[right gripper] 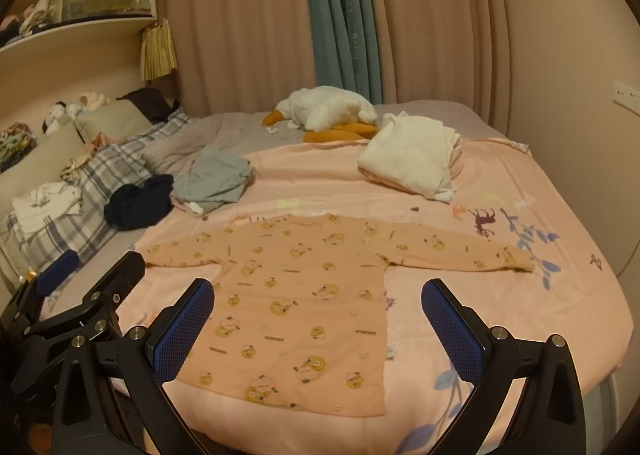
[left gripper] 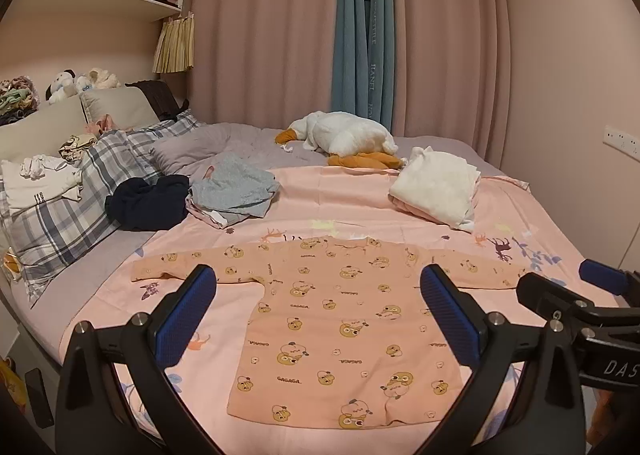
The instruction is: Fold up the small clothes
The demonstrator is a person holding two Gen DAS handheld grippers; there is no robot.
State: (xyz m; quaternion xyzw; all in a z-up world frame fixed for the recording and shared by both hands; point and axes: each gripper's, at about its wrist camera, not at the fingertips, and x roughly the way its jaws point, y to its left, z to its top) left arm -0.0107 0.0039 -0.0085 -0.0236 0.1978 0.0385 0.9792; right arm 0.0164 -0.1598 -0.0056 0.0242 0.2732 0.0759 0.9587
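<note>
Left wrist view: the left gripper (left gripper: 318, 287) spreads its fingers (left gripper: 188, 311) wide, empty, above the duck-print top (left gripper: 320, 319) lying flat between them on the bed (left gripper: 360, 191).

Right wrist view: the right gripper (right gripper: 318, 301) is likewise wide, the top (right gripper: 296, 295) mostly between its fingers (right gripper: 452, 327).

- The left gripper (left gripper: 318, 295) is held with its two blue-padded fingers spread wide, nothing between them.
- The right gripper (right gripper: 318, 305) is beside it, fingers also spread wide and empty.
</note>
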